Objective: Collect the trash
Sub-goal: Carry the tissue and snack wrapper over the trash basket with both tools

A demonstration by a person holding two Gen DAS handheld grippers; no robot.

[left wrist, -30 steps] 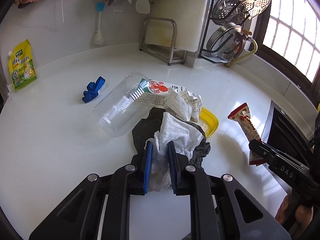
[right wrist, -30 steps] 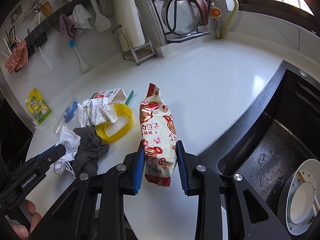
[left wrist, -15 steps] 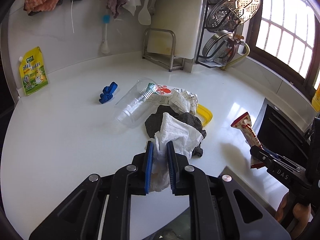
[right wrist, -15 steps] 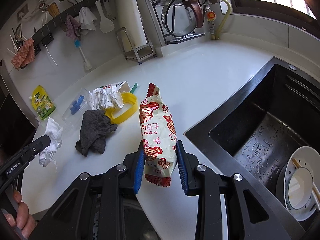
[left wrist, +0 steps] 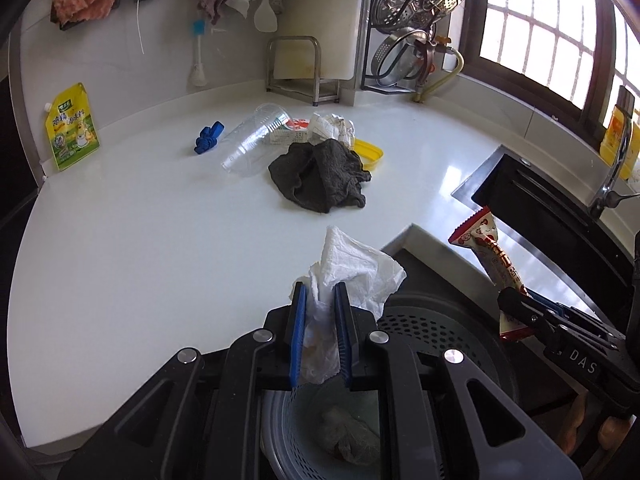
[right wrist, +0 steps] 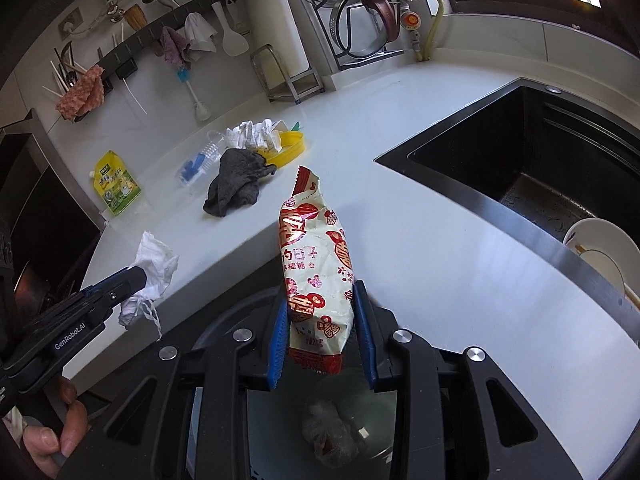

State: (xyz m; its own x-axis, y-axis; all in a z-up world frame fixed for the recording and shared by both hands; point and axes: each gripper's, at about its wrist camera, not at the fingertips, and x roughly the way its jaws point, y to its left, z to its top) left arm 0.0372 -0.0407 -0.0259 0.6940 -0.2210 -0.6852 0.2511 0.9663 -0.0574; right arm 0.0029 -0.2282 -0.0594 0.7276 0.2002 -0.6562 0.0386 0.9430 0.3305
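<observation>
My left gripper (left wrist: 320, 300) is shut on a crumpled white tissue (left wrist: 352, 268) and holds it over a round perforated bin (left wrist: 440, 328) below the counter edge. My right gripper (right wrist: 320, 312) is shut on a red-and-white snack wrapper (right wrist: 316, 264) above the same bin (right wrist: 224, 332). Each gripper shows in the other's view: the right one with the wrapper (left wrist: 496, 260), the left one with the tissue (right wrist: 154, 264). On the white counter (left wrist: 160, 220) remain a dark grey rag (left wrist: 320, 176), a clear plastic cup (left wrist: 252, 140), crumpled paper (left wrist: 332, 128), a yellow lid (left wrist: 368, 152) and a blue clip (left wrist: 208, 142).
A black sink (right wrist: 540, 160) holding a white bowl (right wrist: 596, 248) lies to the right. A yellow pouch (left wrist: 72, 128) leans on the back wall. A cutting board stand (left wrist: 304, 68) and a dish rack (left wrist: 416, 32) stand at the back. Some trash lies in the bin bottom (right wrist: 332, 432).
Both grippers have pulled back off the counter with their loads, from the trash pile to above the bin. The rag stays on the counter, now uncovered.
</observation>
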